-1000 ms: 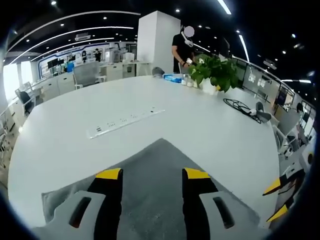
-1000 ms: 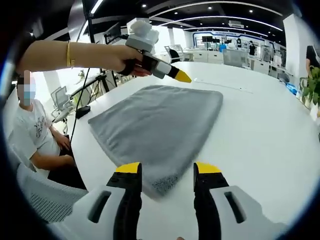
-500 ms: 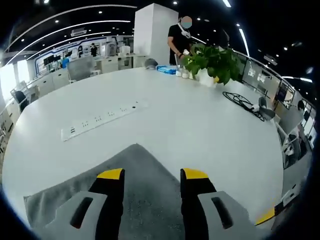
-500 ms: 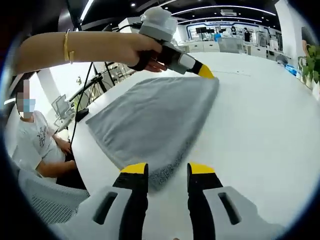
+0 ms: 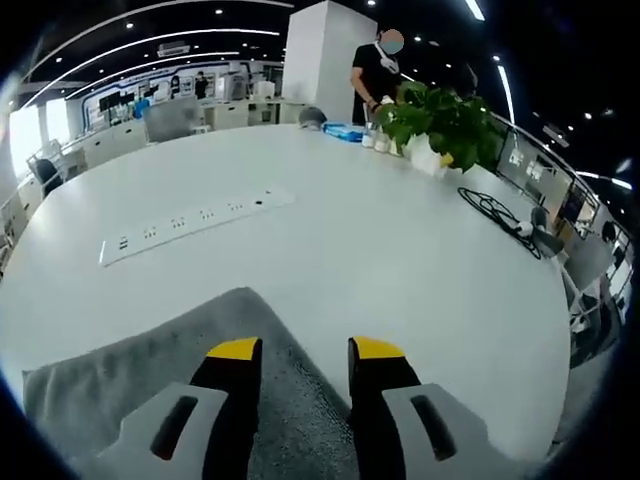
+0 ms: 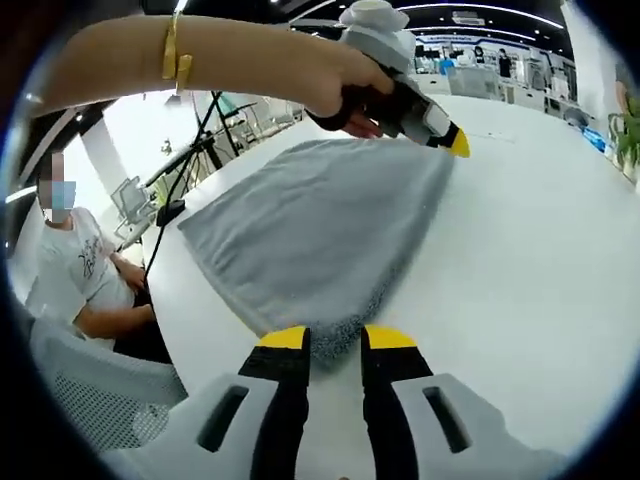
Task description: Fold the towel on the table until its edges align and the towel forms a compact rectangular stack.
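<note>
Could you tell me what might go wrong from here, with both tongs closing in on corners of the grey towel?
1. The right tongs straddle only the tip of the towel corner, so the grip may slip when lifted.
2. The left tongs sit over the far corner with their jaws apart; uneven lifting could misalign the edges.
3. The towel lies near the table edge, so a pull could drag it off.
</note>
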